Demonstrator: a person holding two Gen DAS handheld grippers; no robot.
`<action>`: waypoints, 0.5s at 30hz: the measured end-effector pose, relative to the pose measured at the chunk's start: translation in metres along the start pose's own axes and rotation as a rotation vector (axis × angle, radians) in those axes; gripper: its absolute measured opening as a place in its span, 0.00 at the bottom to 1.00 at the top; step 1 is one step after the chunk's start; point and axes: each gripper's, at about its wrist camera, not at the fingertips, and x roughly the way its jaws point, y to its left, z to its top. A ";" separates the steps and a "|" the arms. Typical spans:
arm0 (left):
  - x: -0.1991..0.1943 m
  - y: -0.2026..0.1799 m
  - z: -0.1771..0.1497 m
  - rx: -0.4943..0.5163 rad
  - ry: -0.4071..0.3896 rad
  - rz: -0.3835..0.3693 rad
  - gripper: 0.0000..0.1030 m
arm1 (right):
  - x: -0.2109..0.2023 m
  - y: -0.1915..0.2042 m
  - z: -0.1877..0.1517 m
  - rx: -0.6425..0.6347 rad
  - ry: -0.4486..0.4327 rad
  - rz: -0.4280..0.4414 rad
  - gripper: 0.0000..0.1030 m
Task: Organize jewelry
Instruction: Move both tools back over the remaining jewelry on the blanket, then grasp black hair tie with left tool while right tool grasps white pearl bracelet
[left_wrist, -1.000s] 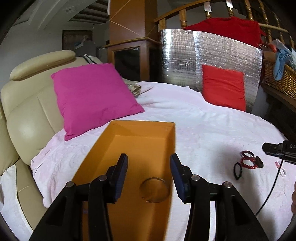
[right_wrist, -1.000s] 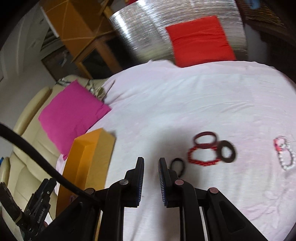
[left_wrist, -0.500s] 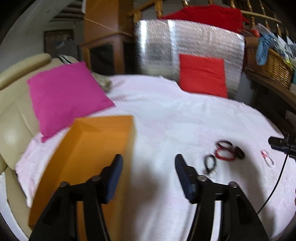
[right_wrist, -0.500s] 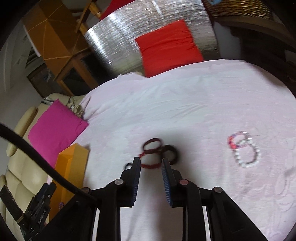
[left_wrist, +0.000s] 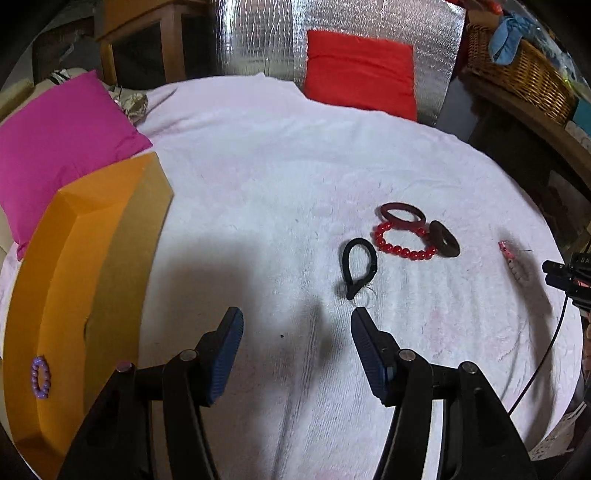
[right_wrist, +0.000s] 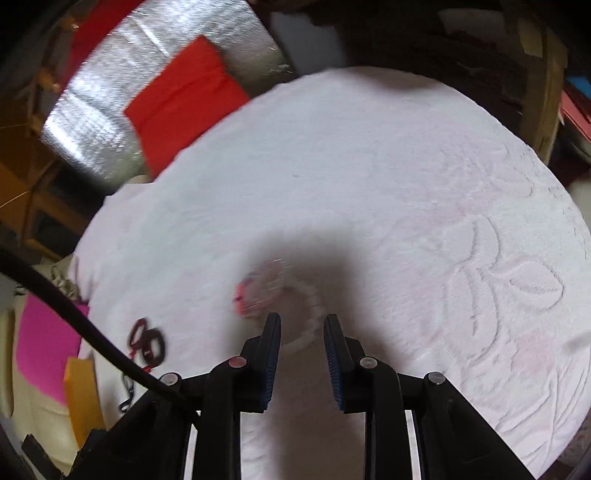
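An orange box (left_wrist: 70, 280) lies at the left on the white cloth and holds a purple bead bracelet (left_wrist: 40, 377). My left gripper (left_wrist: 295, 332) is open and empty, just short of a black loop band (left_wrist: 356, 266). Beyond the band lie a red bead bracelet (left_wrist: 402, 242) and two dark rings (left_wrist: 402, 213). My right gripper (right_wrist: 302, 328) is open and empty, right over a white bead bracelet (right_wrist: 308, 314) and a pink one (right_wrist: 251, 291), both blurred. The pink and white pair also shows in the left wrist view (left_wrist: 511, 258).
A magenta cushion (left_wrist: 55, 144) lies behind the box. A red cushion (left_wrist: 360, 72) leans on a silver foil panel (left_wrist: 258, 37) at the back. A wicker basket (left_wrist: 517, 70) stands at the far right. The round bed edge (left_wrist: 554, 258) drops off at the right.
My left gripper swung right from above the box to the black band. My right gripper moved right from the dark rings to the white and pink bracelets and opened wider.
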 end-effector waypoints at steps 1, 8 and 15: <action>0.003 -0.002 0.001 0.000 0.006 -0.005 0.60 | 0.004 -0.003 0.003 0.004 0.009 -0.006 0.26; 0.021 -0.016 0.011 0.026 0.024 -0.034 0.60 | 0.027 0.008 0.006 -0.069 0.016 -0.070 0.26; 0.039 -0.028 0.022 0.047 0.037 -0.088 0.60 | 0.038 0.033 -0.005 -0.222 0.014 -0.165 0.15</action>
